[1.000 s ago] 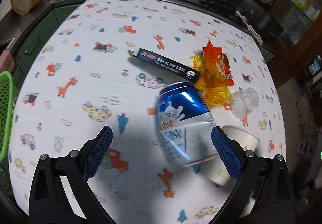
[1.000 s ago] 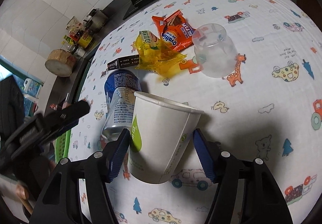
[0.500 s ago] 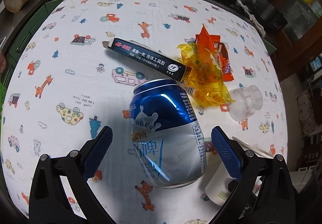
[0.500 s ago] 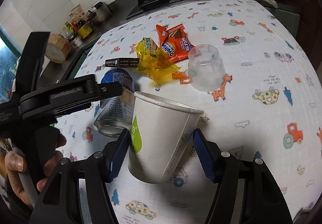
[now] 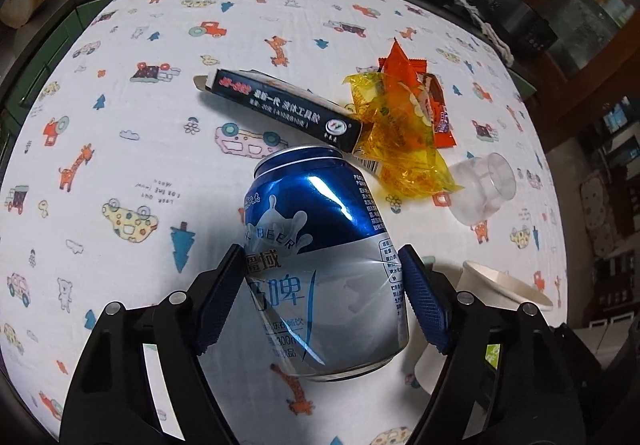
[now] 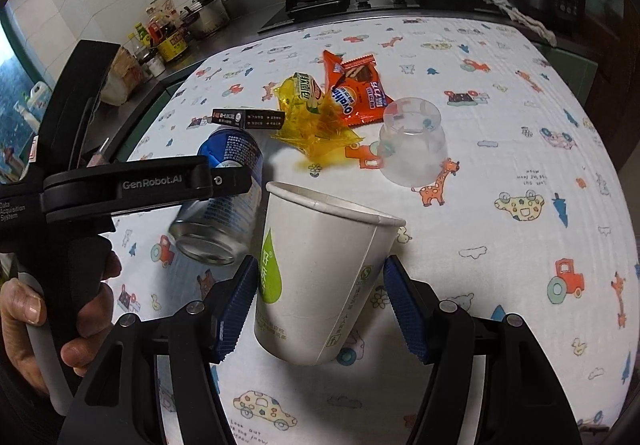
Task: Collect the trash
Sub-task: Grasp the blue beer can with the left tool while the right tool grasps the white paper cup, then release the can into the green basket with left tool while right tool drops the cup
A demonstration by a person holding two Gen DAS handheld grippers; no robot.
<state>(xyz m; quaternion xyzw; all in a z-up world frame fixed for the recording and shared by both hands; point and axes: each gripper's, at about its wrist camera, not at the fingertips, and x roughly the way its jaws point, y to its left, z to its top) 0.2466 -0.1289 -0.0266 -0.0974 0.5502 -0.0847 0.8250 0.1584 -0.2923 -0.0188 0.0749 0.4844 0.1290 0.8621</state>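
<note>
A dented blue and silver beer can (image 5: 320,257) lies on its side on the printed tablecloth. My left gripper (image 5: 322,293) is shut on it, pads pressed on both sides. The can also shows in the right wrist view (image 6: 224,201), under the left gripper's finger (image 6: 152,185). My right gripper (image 6: 320,309) is shut on a white paper cup (image 6: 316,281) with a green drop logo, held tilted above the cloth. The cup's rim shows in the left wrist view (image 5: 504,289).
On the cloth lie a black carton (image 5: 280,109), a yellow wrapper (image 5: 400,141), an orange snack packet (image 6: 356,89) and an upturned clear plastic cup (image 6: 412,141). A stove (image 6: 320,1) and jars (image 6: 168,41) stand on the counter behind the table.
My left gripper has moved forward over the can and closed on it. The right gripper has swung a little with the paper cup held as before.
</note>
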